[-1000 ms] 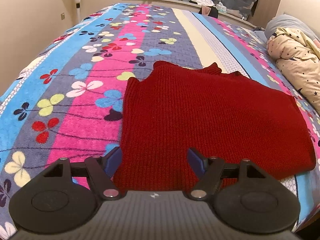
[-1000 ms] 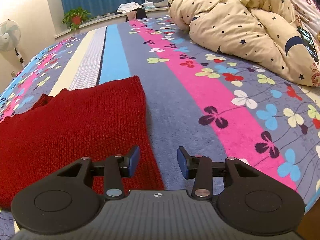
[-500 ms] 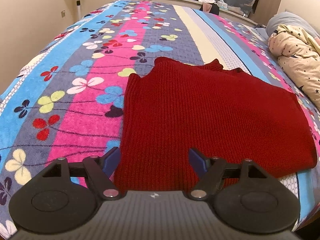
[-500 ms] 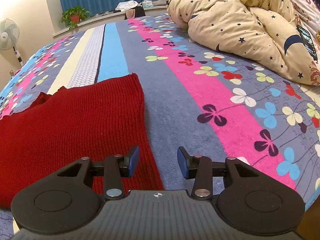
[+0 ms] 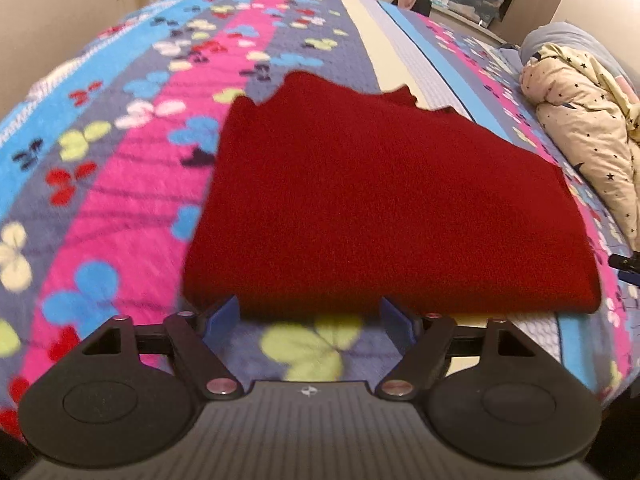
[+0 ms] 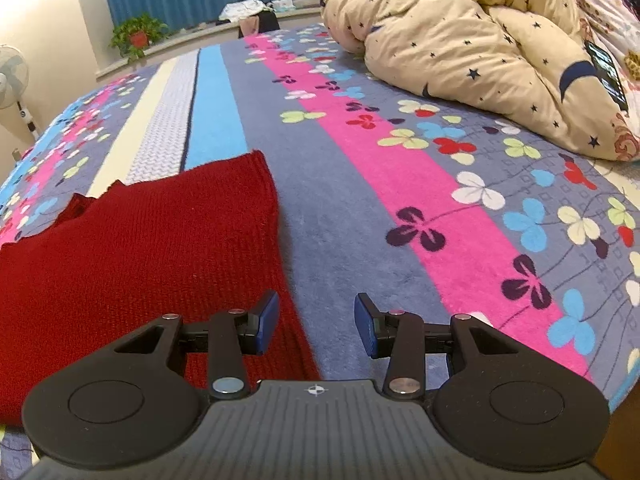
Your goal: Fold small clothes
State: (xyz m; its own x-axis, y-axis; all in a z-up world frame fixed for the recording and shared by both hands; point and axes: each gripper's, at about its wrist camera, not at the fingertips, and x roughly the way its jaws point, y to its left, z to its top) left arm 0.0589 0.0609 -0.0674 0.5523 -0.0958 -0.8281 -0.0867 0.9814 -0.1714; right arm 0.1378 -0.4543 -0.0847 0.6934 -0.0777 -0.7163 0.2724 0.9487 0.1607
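A red knitted sweater (image 5: 384,208) lies flat on the bed (image 5: 120,200), spread over its flowered, striped blanket, with a rumpled star-print duvet (image 6: 480,40) heaped well off to the right. The left gripper (image 5: 310,316) hangs just short of the sweater's near hem, its blue fingers (image 5: 224,314) spreading wider and holding nothing, only blanket showing between them. The right gripper (image 6: 316,324) sits over the sweater's right edge, one finger above the knit and the other above bare blanket, partly open and empty.
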